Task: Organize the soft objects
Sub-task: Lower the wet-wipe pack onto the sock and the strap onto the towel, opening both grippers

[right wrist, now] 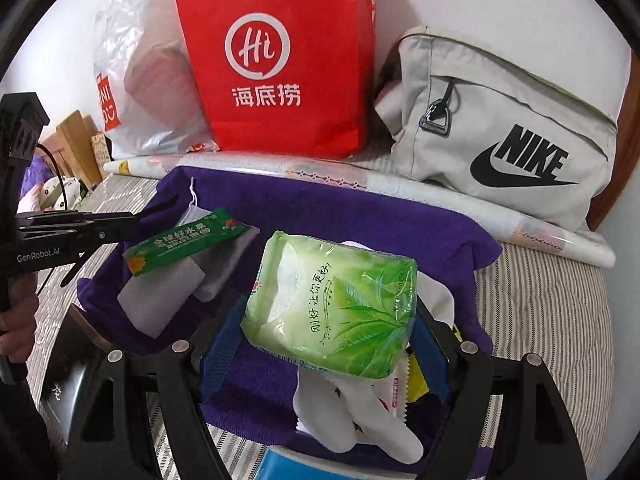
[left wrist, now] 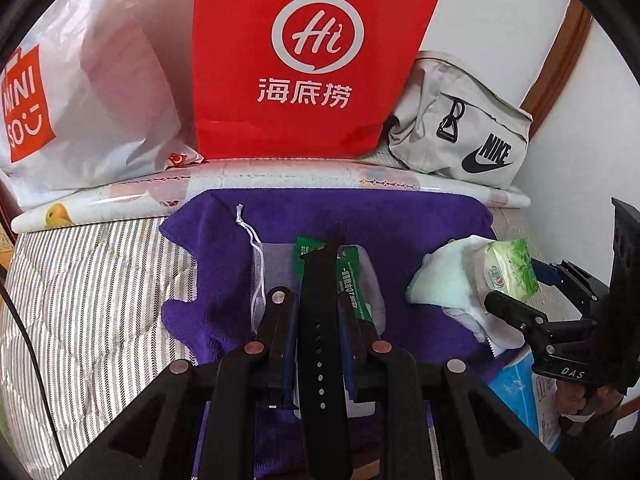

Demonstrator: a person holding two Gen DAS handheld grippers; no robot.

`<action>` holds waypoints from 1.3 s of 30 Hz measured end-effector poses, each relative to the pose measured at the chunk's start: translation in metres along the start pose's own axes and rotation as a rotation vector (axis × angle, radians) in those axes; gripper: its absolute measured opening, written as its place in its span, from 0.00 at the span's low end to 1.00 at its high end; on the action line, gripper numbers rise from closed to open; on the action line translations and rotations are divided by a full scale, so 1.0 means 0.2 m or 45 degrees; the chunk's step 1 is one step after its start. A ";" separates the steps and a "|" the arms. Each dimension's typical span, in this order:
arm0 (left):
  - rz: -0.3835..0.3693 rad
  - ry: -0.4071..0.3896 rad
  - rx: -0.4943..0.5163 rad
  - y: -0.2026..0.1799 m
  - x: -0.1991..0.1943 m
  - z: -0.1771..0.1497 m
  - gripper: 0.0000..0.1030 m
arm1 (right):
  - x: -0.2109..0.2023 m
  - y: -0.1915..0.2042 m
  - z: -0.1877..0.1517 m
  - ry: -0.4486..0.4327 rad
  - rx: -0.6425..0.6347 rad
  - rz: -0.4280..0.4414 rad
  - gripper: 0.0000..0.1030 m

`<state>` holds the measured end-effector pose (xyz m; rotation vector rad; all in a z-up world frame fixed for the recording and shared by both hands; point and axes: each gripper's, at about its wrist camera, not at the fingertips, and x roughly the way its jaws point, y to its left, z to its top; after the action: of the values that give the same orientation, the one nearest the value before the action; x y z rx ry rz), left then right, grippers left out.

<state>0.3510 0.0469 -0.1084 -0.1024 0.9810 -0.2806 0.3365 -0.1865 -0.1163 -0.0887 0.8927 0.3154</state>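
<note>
Two grippers work over a purple towel (right wrist: 360,216) spread on a striped bed (left wrist: 92,280). Left gripper (left wrist: 320,276): jaws drawn nearly together, clamped on a black strap (left wrist: 320,344) that runs down the middle of the left wrist view; beneath it lie a green sachet (left wrist: 352,284) and a white mesh drawstring pouch (left wrist: 272,276), both on the towel. Whether the jaws also touch the sachet cannot be told. Right gripper (right wrist: 328,336): jaws wide apart, with a green tissue pack (right wrist: 332,312) between the blue pads (right wrist: 224,340) and touching them on both sides. Under the pack, at 6 o'clock, lie a white cloth (right wrist: 352,416) and small snack packets (right wrist: 404,388). In the right wrist view the sachet sits at 10 o'clock from the pack, resting on the pouch.

Along the far edge of the bed, at 12 o'clock, a rolled patterned sheet (left wrist: 280,176) lies across. Behind it, against the white wall (right wrist: 500,0), stand a white Miniso bag (left wrist: 88,92), a red paper bag (left wrist: 304,60) and a grey Nike pouch (right wrist: 500,128), at 10, 12 and 2 o'clock respectively.
</note>
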 end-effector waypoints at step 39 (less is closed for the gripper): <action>-0.004 -0.007 0.048 -0.10 -0.13 -0.01 0.71 | -0.12 0.00 0.03 -0.058 0.030 -0.017 0.93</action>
<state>0.3332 0.0342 -0.0845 -0.0705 0.9695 -0.3018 0.3258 -0.1905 -0.0937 -0.0654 0.8499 0.2929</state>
